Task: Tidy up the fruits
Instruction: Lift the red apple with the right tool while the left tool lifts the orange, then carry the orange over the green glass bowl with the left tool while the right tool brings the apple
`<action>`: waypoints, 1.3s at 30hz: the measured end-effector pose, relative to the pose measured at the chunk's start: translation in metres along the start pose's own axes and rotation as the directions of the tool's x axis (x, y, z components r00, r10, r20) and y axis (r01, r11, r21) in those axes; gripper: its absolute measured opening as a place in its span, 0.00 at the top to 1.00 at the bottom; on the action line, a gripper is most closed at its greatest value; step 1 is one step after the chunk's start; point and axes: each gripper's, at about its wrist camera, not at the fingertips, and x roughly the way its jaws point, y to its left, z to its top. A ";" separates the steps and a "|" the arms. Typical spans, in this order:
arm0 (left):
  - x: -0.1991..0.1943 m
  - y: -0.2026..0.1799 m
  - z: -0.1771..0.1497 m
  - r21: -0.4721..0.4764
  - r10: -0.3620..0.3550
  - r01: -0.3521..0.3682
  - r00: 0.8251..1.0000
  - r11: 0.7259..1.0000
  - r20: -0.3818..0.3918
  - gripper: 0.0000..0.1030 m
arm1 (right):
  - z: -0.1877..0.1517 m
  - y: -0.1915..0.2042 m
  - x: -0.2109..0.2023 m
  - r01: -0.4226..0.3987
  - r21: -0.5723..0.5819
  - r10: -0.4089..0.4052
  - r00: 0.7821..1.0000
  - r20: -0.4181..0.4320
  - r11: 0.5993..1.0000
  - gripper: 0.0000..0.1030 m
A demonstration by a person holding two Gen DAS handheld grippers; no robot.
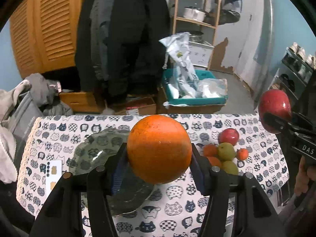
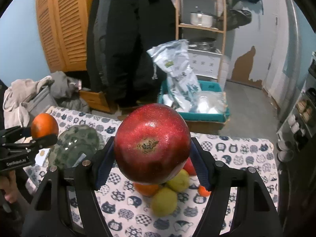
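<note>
The worktop (image 1: pixel 177 197), under a cat-print cloth, ends close behind the fruit, so anything dropped from height could roll off its far or side edge; the glass plate (image 1: pixel 94 150) sits on its left part and looks like the likely place for sorted fruit, though that is a guess; being thin and wavy-rimmed, it could chip or skid if fruit lands hard on it. The left hand-held gripper (image 1: pixel 159 156) is clenched on an orange (image 1: pixel 159 150), held in the air over the plate's right edge; the pads bear on a round, slick skin, so a loose squeeze or quick tilt might let it slip. The right hand-held gripper (image 2: pixel 152 156) grasps a red apple (image 2: pixel 152 144), raised above the pile (image 1: pixel 227 152) of remaining fruit on the worktop's right part; a drop there would scatter them. Both carry at once and stand well apart, yet converging on the plate risks a knock. In the pile, an apple, pears and small oranges touch one another; nudging one may set the rest rolling.
</note>
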 end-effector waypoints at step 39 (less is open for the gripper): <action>0.107 0.144 -0.064 -0.206 0.126 -0.191 0.948 0.960 -0.292 0.42 | 0.016 0.175 0.141 -0.230 -0.122 0.201 0.956 -0.214 0.966 0.30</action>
